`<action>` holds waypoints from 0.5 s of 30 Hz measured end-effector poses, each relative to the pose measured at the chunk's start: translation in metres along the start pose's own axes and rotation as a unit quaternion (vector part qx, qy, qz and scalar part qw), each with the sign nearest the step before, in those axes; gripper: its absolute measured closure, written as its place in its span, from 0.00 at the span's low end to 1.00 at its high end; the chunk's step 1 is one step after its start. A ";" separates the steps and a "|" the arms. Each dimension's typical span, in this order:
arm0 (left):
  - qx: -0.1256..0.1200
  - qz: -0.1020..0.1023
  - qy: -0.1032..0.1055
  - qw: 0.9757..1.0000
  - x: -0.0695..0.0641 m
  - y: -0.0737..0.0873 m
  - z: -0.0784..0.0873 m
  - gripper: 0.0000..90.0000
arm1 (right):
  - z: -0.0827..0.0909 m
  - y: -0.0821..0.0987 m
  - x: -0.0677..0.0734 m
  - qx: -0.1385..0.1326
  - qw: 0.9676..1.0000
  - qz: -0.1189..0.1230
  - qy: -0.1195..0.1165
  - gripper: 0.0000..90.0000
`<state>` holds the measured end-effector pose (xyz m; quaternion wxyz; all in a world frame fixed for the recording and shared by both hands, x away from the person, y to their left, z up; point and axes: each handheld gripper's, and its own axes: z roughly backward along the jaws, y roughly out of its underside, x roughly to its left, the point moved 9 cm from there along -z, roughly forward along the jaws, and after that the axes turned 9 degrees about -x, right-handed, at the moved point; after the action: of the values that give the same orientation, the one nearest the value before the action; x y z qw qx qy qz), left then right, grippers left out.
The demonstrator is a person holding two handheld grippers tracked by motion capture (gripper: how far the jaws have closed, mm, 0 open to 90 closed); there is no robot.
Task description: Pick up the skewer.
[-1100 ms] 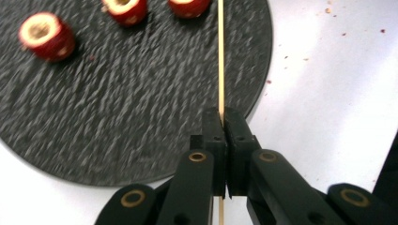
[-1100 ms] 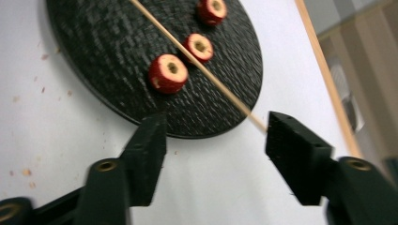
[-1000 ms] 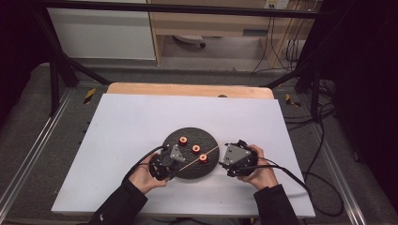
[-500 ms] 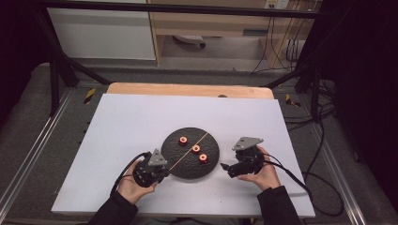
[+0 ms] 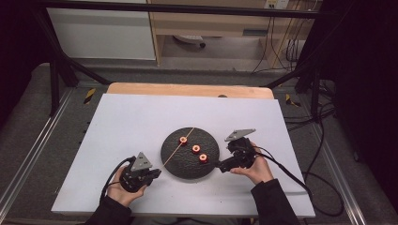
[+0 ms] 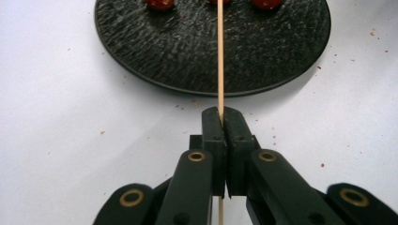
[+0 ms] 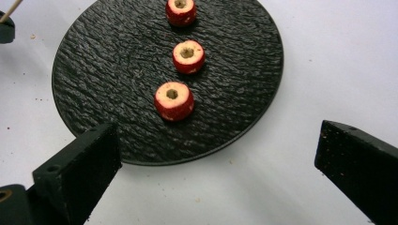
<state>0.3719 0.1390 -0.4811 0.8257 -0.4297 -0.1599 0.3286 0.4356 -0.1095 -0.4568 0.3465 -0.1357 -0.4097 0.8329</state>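
A round black slate plate (image 5: 178, 164) lies near the table's front and carries three red, cored fruit rings (image 5: 196, 148) in a diagonal row. My left gripper (image 5: 156, 172) sits at the plate's left front, shut on a thin wooden skewer (image 6: 219, 70). The skewer (image 5: 177, 146) slants up and right over the plate and passes the farthest ring (image 5: 183, 139). My right gripper (image 5: 222, 164) rests at the plate's right edge with its jaws wide open and nothing between them. In the right gripper view the nearest ring (image 7: 174, 101) lies just beyond the open gripper (image 7: 218, 140), on the plate (image 7: 103, 70).
The white table top (image 5: 141, 117) spreads wide to the left, right and behind the plate, with a wooden strip (image 5: 187, 90) at its far edge. Cables (image 5: 286, 171) trail from the right gripper across the table's right front. Small crumbs dot the surface near the plate.
Both grippers have drawn back from the plate, the left toward the front left with the skewer, the right outward to the right. The three rings stay on the plate.
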 end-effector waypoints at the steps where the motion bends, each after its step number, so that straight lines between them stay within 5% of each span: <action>1: -0.002 0.000 -0.002 1.000 0.001 0.001 0.001 0.98 | -0.002 -0.001 0.001 0.006 1.000 0.000 0.003 0.02; 15: -0.012 0.008 -0.004 1.000 0.004 0.004 0.003 0.98 | -0.027 -0.017 0.011 0.050 0.999 -0.006 0.002 0.05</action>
<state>0.3716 0.1453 -0.4828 0.8173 -0.4396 -0.1636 0.3347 0.4493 -0.0788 -0.4599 0.3590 -0.1171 -0.3677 0.8499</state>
